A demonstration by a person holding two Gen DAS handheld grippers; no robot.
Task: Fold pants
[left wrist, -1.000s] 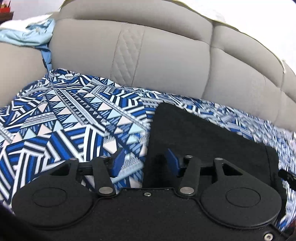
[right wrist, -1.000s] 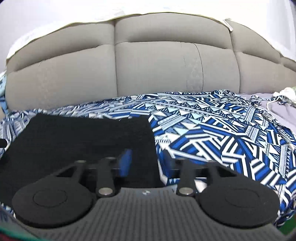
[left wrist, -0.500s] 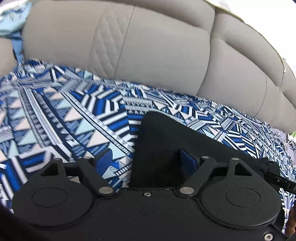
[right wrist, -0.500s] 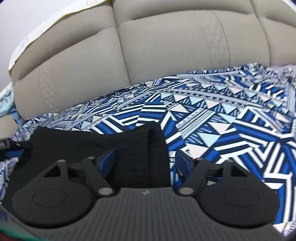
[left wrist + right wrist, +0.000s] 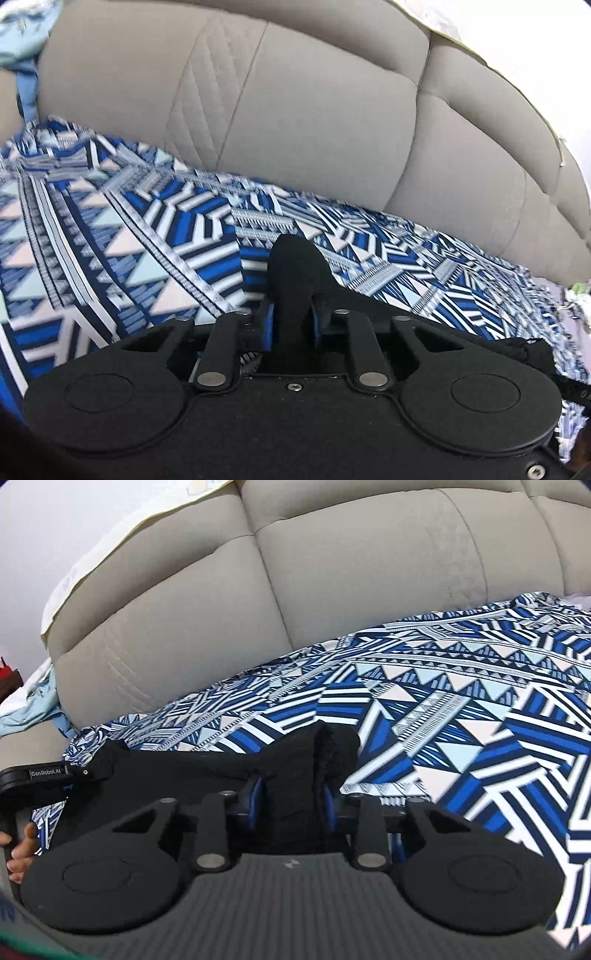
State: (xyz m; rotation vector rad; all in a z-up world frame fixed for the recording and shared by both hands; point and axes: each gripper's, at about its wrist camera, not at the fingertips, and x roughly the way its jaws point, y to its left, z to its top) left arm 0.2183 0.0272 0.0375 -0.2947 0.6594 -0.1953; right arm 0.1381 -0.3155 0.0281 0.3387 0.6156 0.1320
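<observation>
The black, soft-knit pants (image 5: 207, 771) lie low on a blue-and-white geometric-patterned sheet (image 5: 461, 709) spread over a sofa seat, in front of the padded grey sofa backrest (image 5: 314, 122). Both tools are clamped on the garment. The left tool (image 5: 290, 325) has its blue-padded fingers (image 5: 266, 325) drawn in tight on a bunched hump of black cloth that stands up between them, and the right tool (image 5: 291, 805) is closed the same way on a thick, layered edge at the other end of the pants, where the knit shows ribbing. In the right wrist view the cloth runs leftward from that grip to the body of the left tool, so the garment is held at two ends and appears partly raised off the sheet, though how far it clears the sheet cannot be told. The step in hand looks like the grasp that begins a fold: two corners taken, nothing yet carried over. The next move probably calls for lifting both ends together and carrying them evenly across the rest of the pants, keeping the cloth taut enough between the tools that it lays down flat, with the edges aligned, before either grip is released.
</observation>
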